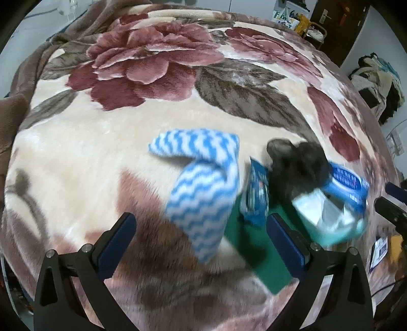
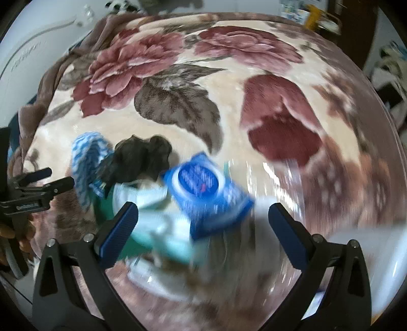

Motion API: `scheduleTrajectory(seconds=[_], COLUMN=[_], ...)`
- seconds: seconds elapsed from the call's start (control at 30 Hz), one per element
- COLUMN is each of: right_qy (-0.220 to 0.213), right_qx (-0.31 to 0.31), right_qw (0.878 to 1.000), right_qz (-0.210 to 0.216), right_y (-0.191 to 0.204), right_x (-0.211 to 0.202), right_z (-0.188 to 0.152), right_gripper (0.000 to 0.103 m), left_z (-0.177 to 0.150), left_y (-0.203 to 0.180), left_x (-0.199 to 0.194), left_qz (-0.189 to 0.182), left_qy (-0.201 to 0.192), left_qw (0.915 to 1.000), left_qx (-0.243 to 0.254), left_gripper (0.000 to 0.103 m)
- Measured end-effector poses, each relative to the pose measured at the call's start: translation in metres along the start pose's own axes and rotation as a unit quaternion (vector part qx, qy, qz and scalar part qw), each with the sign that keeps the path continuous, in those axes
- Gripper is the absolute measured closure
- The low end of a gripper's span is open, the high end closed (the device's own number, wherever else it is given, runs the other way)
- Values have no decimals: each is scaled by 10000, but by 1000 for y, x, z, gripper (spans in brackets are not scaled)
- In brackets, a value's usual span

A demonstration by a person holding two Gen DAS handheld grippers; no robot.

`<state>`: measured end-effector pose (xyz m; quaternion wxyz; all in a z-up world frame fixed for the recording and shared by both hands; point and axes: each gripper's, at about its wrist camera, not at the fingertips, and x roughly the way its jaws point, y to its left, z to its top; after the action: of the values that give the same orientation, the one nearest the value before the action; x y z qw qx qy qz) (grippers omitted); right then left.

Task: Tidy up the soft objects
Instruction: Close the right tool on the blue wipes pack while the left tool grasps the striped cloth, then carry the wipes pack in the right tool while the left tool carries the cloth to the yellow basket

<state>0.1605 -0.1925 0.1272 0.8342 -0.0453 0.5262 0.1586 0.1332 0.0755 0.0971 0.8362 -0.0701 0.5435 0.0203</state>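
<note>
A pile of soft things lies on a floral blanket (image 1: 101,142). A blue-and-white zigzag cloth (image 1: 203,188) lies just ahead of my open, empty left gripper (image 1: 201,229). Beside it are a green cloth (image 1: 257,252), a dark fuzzy item (image 1: 297,165), a blue wipes pack (image 1: 348,185) and a pale teal packet (image 1: 328,219). In the right wrist view my right gripper (image 2: 203,216) is open and empty over the blue wipes pack (image 2: 206,196) and teal packet (image 2: 162,229). The dark item (image 2: 140,157) and zigzag cloth (image 2: 86,165) lie to its left. Both views are blurred.
The blanket (image 2: 254,101) covers a bed and spreads wide behind the pile. The other gripper (image 2: 35,191) shows at the left edge of the right wrist view. A door and cluttered shelves (image 1: 305,23) stand beyond the bed; clothes (image 1: 379,81) are heaped at right.
</note>
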Motion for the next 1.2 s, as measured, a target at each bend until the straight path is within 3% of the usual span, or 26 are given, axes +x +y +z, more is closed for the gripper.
scheduleTrajectory(seconds=[0.2, 0.3, 0.33, 0.4, 0.47, 0.53, 0.9, 1.2], right_qy=[595, 850, 925, 1059, 1079, 960, -31, -82], right_qx=[-981, -1317, -1420, -1428, -1381, -1178, -95, 290], right_qw=[9934, 9874, 9853, 9841, 9845, 9882, 9972, 9970], right_qz=[-88, -201, -201, -64, 27, 199, 737, 720], right_y=[18, 23, 24, 24, 20, 15, 1, 19], right_x=[52, 67, 72, 77, 75, 68, -10, -34], right_z=[22, 23, 21, 18, 15, 14, 11, -17], right_gripper=[1, 2, 6, 23, 36, 40, 41, 41], left_z=[24, 29, 30, 30, 29, 26, 9, -16], left_y=[-4, -8, -8, -7, -6, -3, 2, -13], left_x=[26, 38, 42, 48, 52, 56, -1, -47], left_qz=[-2, 70, 86, 61, -16, -94, -240, -348], left_qy=[203, 300, 337, 403, 470, 607, 130, -57], left_qw=[9998, 9995, 9994, 9992, 9989, 9981, 9994, 9993], left_qx=[-8, 78, 75, 17, -33, -96, -223, -87], left_gripper=[3, 11, 16, 30, 79, 86, 89, 89])
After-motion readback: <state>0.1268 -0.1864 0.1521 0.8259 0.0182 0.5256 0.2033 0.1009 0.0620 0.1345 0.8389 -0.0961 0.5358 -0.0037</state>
